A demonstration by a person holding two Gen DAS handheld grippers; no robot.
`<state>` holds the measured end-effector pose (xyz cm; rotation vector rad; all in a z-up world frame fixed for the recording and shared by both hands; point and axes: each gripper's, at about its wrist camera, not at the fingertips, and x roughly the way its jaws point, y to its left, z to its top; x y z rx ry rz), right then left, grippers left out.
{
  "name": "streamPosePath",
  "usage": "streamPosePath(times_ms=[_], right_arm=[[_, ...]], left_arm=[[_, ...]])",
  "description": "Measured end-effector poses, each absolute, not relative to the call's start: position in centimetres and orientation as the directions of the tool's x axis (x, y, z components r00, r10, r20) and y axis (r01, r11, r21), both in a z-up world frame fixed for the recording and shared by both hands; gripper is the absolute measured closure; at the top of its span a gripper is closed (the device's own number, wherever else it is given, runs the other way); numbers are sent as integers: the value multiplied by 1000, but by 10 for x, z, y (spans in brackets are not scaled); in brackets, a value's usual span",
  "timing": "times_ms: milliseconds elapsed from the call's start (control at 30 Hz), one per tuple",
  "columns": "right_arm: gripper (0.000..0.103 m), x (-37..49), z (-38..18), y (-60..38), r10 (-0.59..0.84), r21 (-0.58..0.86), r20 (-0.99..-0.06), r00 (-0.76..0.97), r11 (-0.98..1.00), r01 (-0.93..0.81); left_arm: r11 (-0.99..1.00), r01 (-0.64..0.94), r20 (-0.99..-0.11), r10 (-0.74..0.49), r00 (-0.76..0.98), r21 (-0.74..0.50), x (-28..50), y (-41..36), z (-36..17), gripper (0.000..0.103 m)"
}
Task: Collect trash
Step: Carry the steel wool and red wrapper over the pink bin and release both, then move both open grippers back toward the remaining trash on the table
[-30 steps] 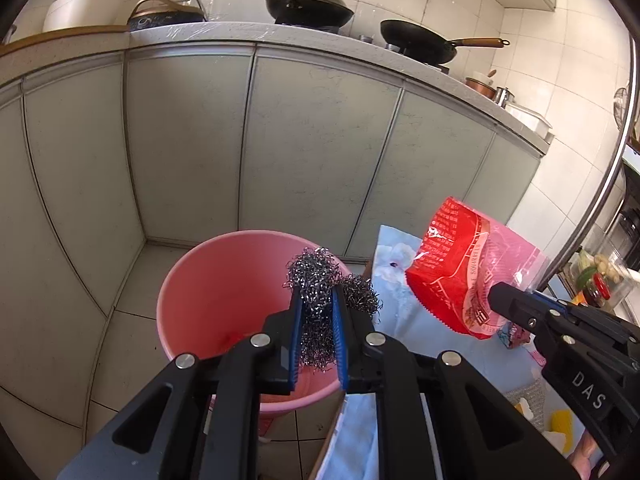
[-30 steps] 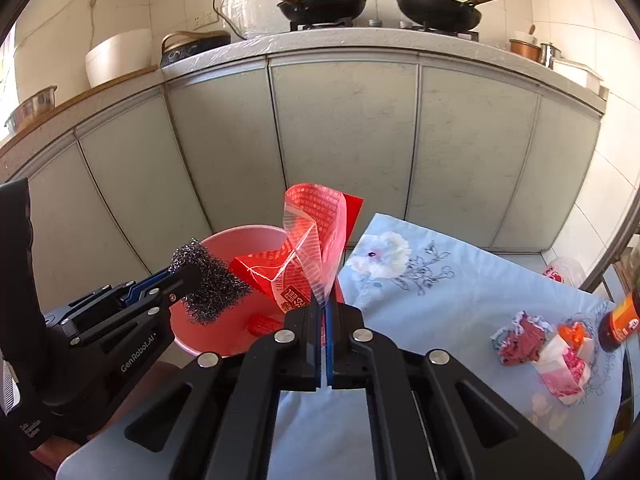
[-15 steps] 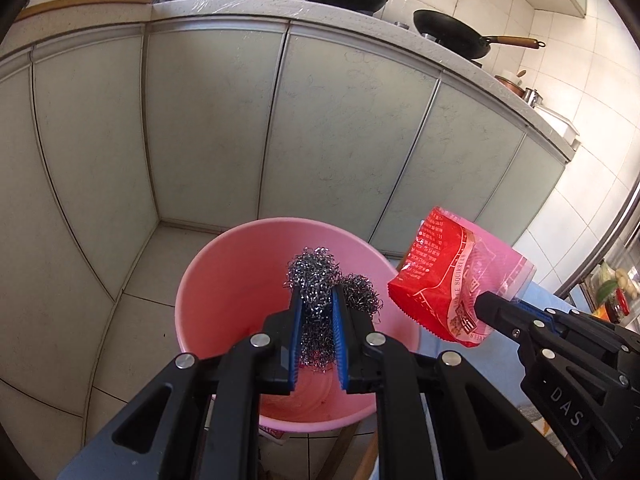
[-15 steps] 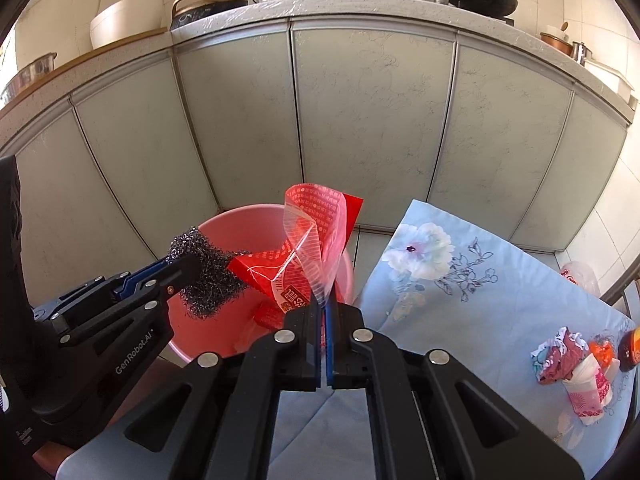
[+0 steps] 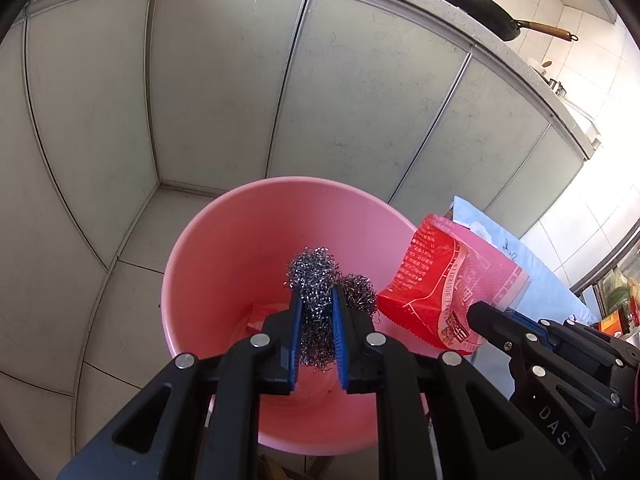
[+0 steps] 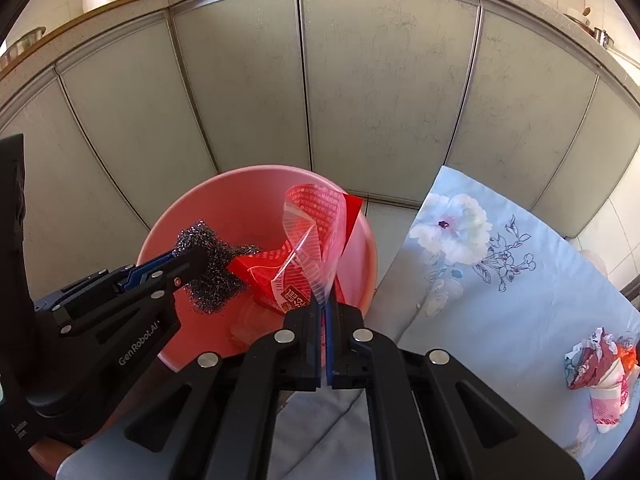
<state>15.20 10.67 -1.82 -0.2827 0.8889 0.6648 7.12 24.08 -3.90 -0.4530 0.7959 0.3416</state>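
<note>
Cupboards [image 5: 224,92]: big grey doors stand behind everything, far past both grippers.
Surface [image 6: 520,280]: a blue cloth with flowers covers it, just to the right of the right gripper.
Bucket [image 5: 224,248]: the pink bucket sits on the floor, right under both grippers. A second ago it looked smaller and lower down. Now it fills the middle of both views.
Left gripper [image 5: 316,336]: it is open only a little and squeezes the steel wool [image 5: 314,280], which sticks out past the blue pads and hangs over the inside of the bucket.
Right gripper [image 6: 323,344]: it is shut tight on the bottom edge of the red snack bag [image 6: 312,240]. The bag stands up in front of it, over the bucket's right side.
What changed: both hands have come down and forward, so both pieces of trash are now above the bucket's mouth.
What it means: I think letting go comes next, and both should fall in.
More trash [image 6: 600,364]: crumpled wrappers lie on the cloth, far to the right of the right gripper.
</note>
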Motion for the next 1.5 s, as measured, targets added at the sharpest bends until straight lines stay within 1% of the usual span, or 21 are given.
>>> streamPosePath(times_ms=[400, 567, 800, 1067, 1233, 1267, 1333, 1367, 1400, 1500], right_arm=[[101, 163, -21, 116, 427, 39, -783, 452, 760, -649], [101, 163, -18, 120, 446, 51, -775, 448, 751, -659], [101, 163, -24, 127, 452, 60, -788, 419, 733, -678], [101, 170, -29, 125, 451, 91, -804, 388, 737, -670], [100, 172, -29, 125, 460, 103, -806, 371, 727, -679], [99, 171, -28, 125, 461, 103, -807, 369, 725, -681], [92, 169, -26, 125, 462, 99, -806, 370, 722, -685], [86, 169, -26, 125, 465, 100, -803, 372, 720, -686], [82, 168, -25, 124, 467, 100, -801, 374, 721, -686], [81, 168, -25, 123, 468, 100, -799, 378, 722, -684]], left_arm=[[847, -463, -760, 116, 639, -260, 84, 249, -55, 90], [846, -470, -762, 127, 635, -251, 88, 248, -55, 90], [843, -484, -762, 149, 630, -235, 88, 248, -56, 89], [841, -498, -768, 171, 617, -212, 91, 247, -55, 82], [835, -509, -768, 183, 614, -208, 90, 250, -54, 71], [835, -511, -767, 186, 615, -207, 89, 250, -54, 69], [835, -511, -762, 190, 619, -206, 90, 249, -52, 63], [836, -510, -760, 194, 620, -203, 90, 248, -51, 62], [837, -510, -759, 197, 621, -200, 90, 248, -50, 61], [837, -510, -755, 201, 624, -198, 90, 247, -48, 60]])
